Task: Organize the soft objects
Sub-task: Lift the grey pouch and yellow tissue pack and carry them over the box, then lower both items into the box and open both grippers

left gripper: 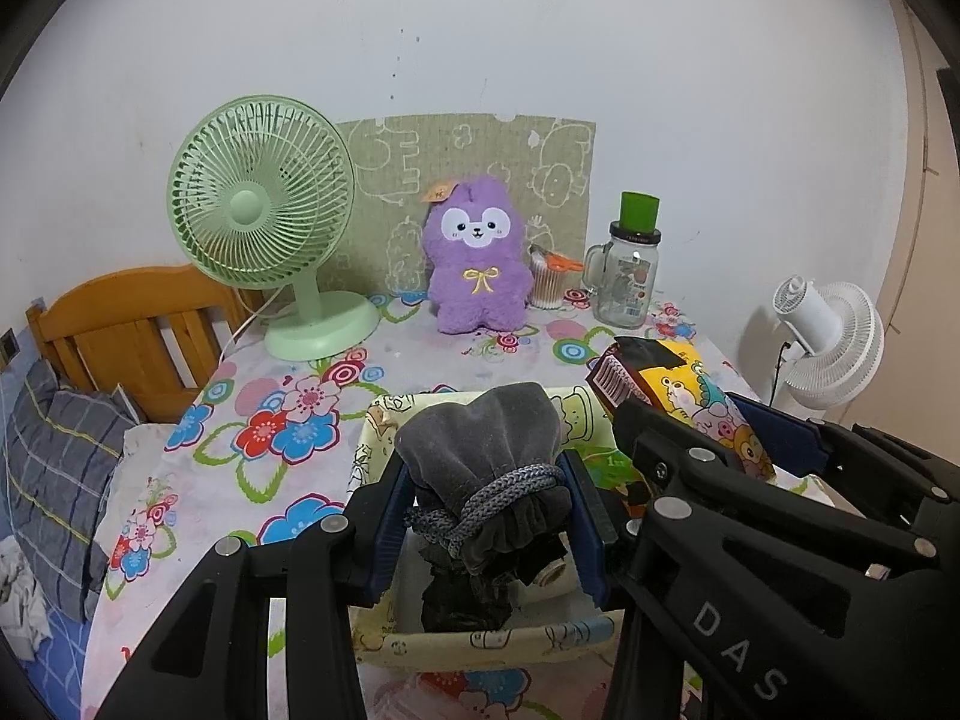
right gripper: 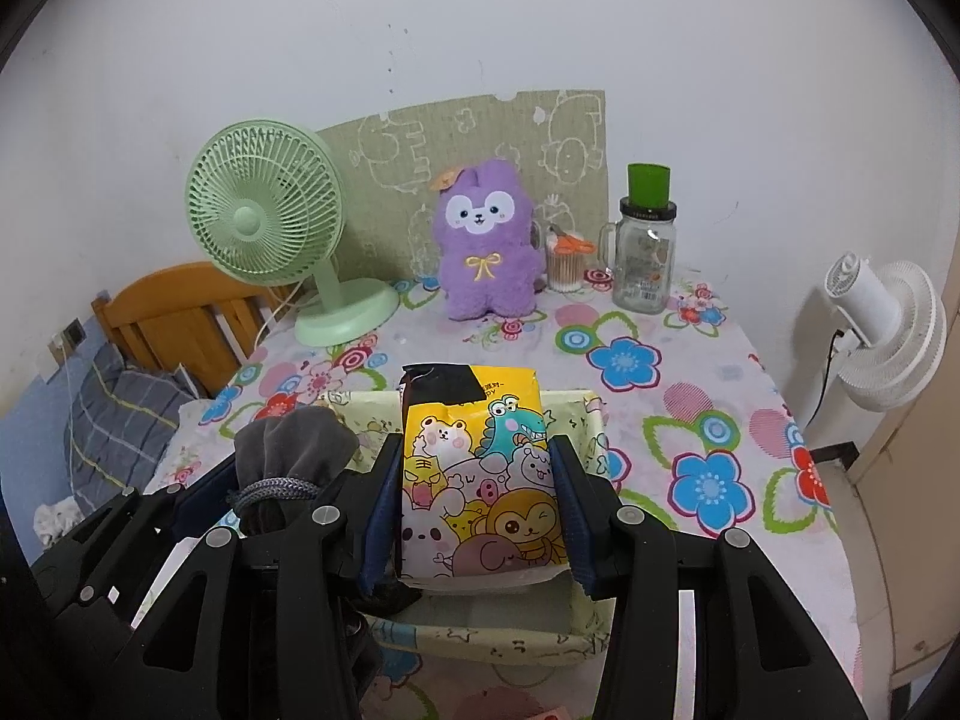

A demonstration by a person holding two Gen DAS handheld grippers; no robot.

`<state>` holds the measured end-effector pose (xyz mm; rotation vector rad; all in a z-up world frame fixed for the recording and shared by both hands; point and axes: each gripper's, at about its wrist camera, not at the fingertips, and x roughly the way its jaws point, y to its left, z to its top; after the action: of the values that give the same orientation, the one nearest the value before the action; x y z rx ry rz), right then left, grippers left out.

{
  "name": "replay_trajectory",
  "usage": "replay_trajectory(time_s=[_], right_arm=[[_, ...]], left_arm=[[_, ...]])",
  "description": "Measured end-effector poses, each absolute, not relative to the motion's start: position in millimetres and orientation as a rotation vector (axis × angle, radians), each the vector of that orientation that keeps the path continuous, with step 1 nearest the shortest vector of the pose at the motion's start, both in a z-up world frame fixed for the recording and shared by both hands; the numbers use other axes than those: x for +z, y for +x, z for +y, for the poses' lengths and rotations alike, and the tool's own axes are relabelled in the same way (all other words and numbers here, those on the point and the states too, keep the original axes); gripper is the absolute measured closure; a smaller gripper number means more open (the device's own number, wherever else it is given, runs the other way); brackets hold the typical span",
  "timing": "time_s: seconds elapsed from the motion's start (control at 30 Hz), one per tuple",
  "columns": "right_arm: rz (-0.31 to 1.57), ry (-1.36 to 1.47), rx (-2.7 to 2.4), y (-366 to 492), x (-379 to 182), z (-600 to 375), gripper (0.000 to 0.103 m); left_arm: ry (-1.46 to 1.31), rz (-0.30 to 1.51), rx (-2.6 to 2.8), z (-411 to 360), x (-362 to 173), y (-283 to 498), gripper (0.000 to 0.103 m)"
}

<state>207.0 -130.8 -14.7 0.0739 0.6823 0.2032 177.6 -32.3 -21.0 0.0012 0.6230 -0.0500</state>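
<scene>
The grey drawstring pouch (left gripper: 480,468) is pinched at its tied neck by the left gripper (left gripper: 489,516), bulb end pointing up over the fabric box (left gripper: 372,456). Beside it, the right gripper (right gripper: 480,516) clamps a cartoon-printed packet (right gripper: 480,468) lengthwise upright above the same box on the flowered tablecloth (right gripper: 690,408).
</scene>
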Motion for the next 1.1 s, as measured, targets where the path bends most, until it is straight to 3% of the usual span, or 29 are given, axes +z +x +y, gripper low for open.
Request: replay_trajectory(time_s=[0.53, 1.1], right_arm=[[0.726, 0.069, 0.213, 228, -33, -125, 0.053], [0.756, 0.048, 0.226, 243, -47, -111, 0.052]], left_arm=[[-0.036, 0.681, -0.049, -27, -44, 202, 0.054], [-0.073, 0.736, -0.052, -14, -59, 216, 0.047]])
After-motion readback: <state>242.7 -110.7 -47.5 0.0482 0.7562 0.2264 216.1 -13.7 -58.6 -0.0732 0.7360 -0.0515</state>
